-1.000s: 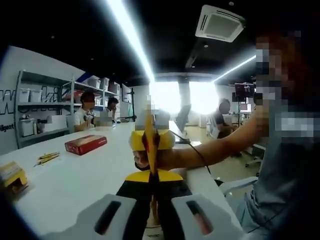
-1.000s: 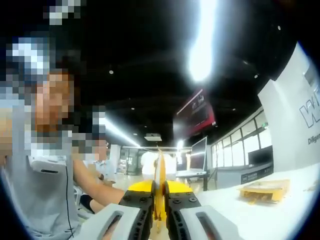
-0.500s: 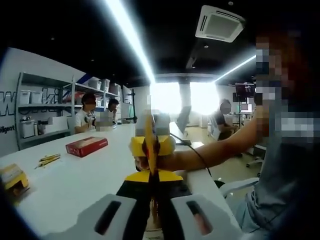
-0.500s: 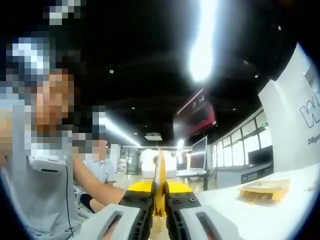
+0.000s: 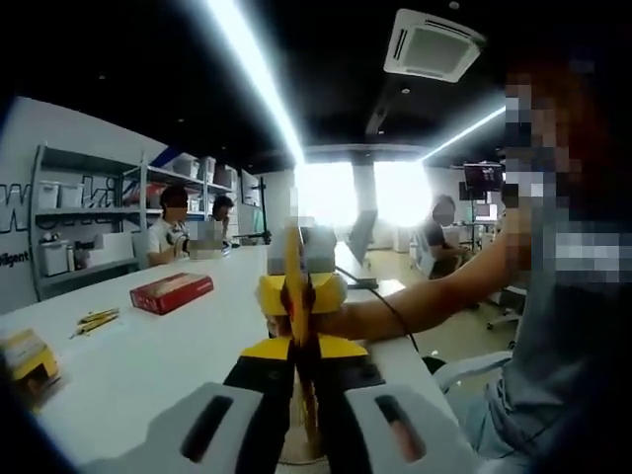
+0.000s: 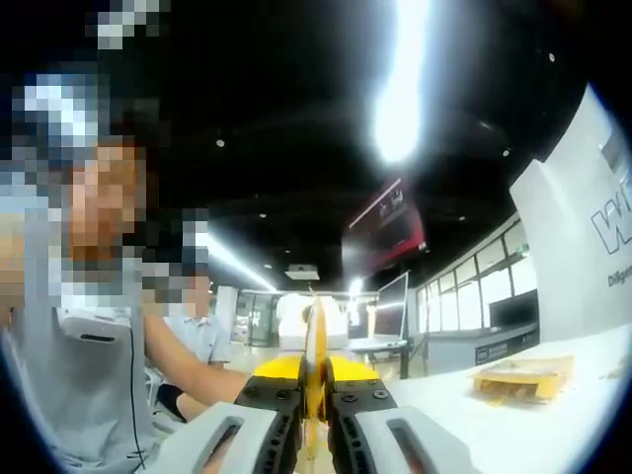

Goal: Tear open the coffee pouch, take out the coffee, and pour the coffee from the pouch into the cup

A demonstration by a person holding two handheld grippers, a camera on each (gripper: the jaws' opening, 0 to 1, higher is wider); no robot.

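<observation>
Left gripper view, nearest first: left gripper (image 5: 301,370) rising from the bottom edge, fingers pressed together on the lower edge of the yellow coffee pouch (image 5: 296,296), seen edge-on as a thin upright strip. Just beyond, facing back along the same strip, right gripper (image 5: 299,292) with its yellow body clamped on the pouch's far edge, held in a hand with a bare forearm (image 5: 434,294) running off to the right. Pouch thus held in the air between both grippers, above the white table (image 5: 148,355). Under the near jaws, a pale round rim, possibly the cup, too hidden to tell. Farther left on the table: a yellow box (image 5: 28,360) at the near edge, a few yellow sachets (image 5: 96,320), a red box (image 5: 171,291). Beyond, shelving (image 5: 79,227) with white bins and seated people at the far end.

Right gripper view: right gripper (image 6: 314,405) with fingers pinched on the pouch (image 6: 314,346), again edge-on and upright. Behind it the yellow body of the left gripper (image 6: 296,367). Off to the right on the table, an opened yellow carton (image 6: 523,375).
</observation>
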